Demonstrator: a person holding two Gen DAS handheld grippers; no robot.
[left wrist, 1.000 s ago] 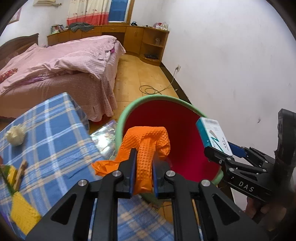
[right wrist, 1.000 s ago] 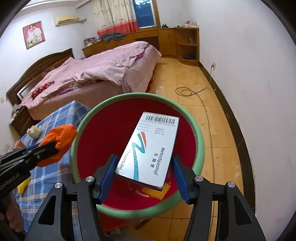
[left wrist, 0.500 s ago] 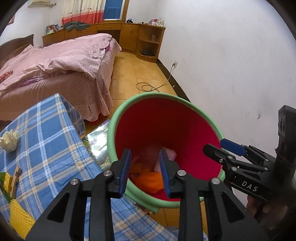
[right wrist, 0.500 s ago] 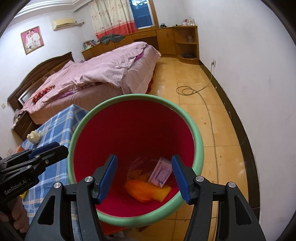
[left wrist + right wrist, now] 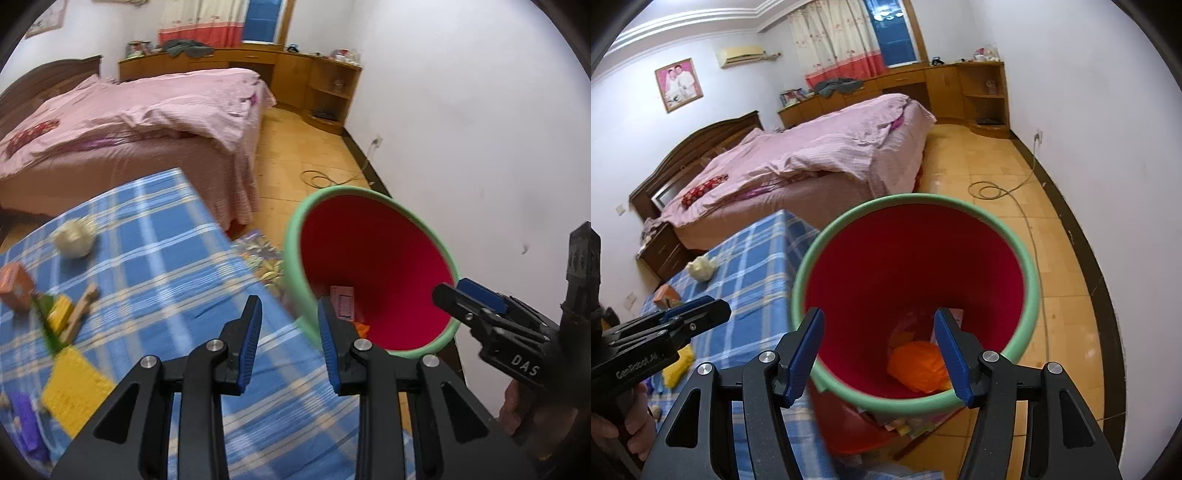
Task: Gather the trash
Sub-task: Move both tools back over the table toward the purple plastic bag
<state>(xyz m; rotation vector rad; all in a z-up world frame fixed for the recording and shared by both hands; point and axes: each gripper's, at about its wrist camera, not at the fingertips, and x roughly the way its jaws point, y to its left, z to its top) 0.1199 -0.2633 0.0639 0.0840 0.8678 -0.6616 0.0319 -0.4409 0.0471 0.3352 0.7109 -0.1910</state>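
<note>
Hovering spread and empty: left gripper (image 5: 288, 325) over tablecloth (image 5: 159, 266) edge, right gripper (image 5: 879, 350) above bin (image 5: 1030, 291) holding orange trash (image 5: 916, 363).

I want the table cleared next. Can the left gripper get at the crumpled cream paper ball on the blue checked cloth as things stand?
Probably yes. The left gripper is open and empty over the cloth, and the paper ball lies alone with bare cloth around it. The bin stands off to the right, out of the way.
</note>
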